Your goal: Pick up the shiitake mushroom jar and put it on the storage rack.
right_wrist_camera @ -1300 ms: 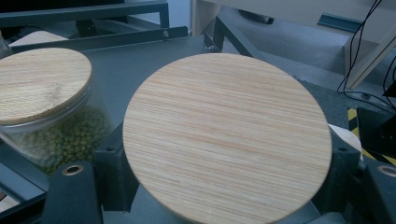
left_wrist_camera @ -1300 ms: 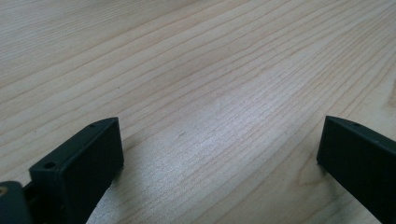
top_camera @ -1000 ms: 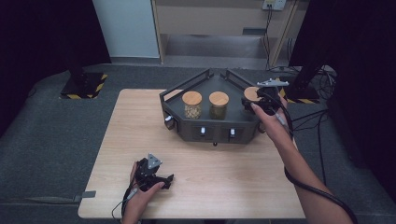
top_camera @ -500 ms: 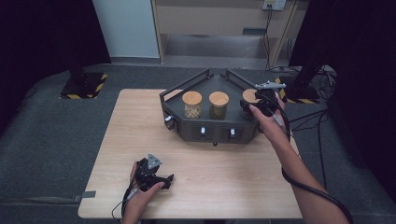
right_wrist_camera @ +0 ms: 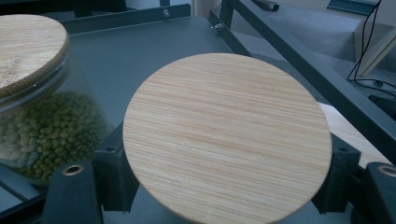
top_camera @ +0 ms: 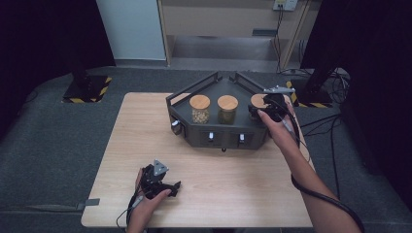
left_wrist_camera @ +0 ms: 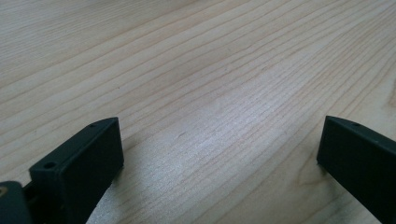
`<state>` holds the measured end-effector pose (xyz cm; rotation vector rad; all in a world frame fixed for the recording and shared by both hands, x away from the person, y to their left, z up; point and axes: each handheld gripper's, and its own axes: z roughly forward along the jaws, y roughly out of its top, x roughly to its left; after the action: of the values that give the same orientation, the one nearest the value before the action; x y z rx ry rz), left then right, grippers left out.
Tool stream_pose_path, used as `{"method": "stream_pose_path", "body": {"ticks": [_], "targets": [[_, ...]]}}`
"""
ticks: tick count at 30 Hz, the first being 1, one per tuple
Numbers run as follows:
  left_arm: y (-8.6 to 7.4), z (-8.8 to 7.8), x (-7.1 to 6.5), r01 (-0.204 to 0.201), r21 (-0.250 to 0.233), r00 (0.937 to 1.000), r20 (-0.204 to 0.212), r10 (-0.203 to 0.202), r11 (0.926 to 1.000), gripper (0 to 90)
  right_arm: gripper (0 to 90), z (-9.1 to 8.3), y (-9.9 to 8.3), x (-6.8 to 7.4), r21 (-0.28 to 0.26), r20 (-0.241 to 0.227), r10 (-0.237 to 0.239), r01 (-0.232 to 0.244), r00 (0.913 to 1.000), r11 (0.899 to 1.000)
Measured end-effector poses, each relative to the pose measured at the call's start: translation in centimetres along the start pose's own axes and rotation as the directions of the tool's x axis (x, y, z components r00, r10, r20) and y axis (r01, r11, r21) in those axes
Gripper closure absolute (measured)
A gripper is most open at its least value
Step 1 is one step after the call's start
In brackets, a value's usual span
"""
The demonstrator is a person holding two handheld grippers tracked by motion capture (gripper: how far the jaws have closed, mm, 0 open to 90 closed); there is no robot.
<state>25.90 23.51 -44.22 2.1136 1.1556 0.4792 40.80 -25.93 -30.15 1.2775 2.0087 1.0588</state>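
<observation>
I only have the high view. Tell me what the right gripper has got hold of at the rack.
Observer: In the right gripper view, the right gripper is clamped on a round wooden lid, one jaw at each edge.
Operator: Say what sits next to it.
Observer: A glass jar of green beans, its own wooden lid on, stands just left of the gripped lid in that view.
Operator: Now report the left gripper's jaws.
Observer: In the left gripper view, the left gripper has its jaws wide apart with bare wooden table between them, nothing held.
</observation>
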Motion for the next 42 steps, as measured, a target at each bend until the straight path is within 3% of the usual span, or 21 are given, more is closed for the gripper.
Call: {"method": "stream_pose_path", "body": {"ticks": [27,33,42], "targets": [[0.0,0.0,0.0,0.000,0.000,1.0000,0.000,0.000,1.0000,0.0,25.4,0.1,-0.8,-0.3,-0.025,-0.032,0.019,-0.020,0.9993,0.999],[0.0,0.0,0.0,0.000,0.000,1.0000,0.000,0.000,1.0000,0.0,11.3,0.1,-1.0,-0.5,-0.024,-0.051,0.015,-0.016,0.9986,1.000],[0.0,0.0,0.0,0.000,0.000,1.0000,0.000,0.000,1.0000,0.0,5.9,-0.6,-1.7,-0.4,-0.046,-0.035,0.004,-0.006,0.9994,0.999]]}}
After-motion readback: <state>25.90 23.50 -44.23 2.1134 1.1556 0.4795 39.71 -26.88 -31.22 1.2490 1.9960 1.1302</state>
